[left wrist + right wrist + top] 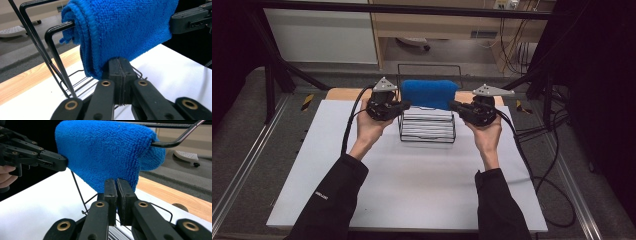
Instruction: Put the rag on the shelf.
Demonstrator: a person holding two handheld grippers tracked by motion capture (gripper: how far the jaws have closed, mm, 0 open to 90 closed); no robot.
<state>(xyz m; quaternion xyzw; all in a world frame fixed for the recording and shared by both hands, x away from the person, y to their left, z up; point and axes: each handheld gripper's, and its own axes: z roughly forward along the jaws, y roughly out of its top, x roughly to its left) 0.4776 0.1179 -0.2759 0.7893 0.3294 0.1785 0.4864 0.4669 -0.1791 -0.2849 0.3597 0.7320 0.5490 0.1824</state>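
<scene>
The blue cloth hangs folded over the top bar of the black wire rack, which stands at the far middle of the white tabletop. Its long axis runs left to right along that bar, and its two ends point straight at the two grippers.

The left gripper comes in level from the left; in the left gripper view its jaws are pressed together at the lower hanging edge of the cloth, though the view does not make clear whether any fabric is pinched. The right gripper comes in from the right; in its own view the jaws stand nearly together just below the cloth's bottom edge, with nothing visibly between them. I judge neither end to be gripped for sure.

Both hands are about equally near, one at each end. Since the cloth lies just above and beyond each pair of jaws, any lift would likely need the jaws to take the hanging edge from below and carry it upward off the bar.
</scene>
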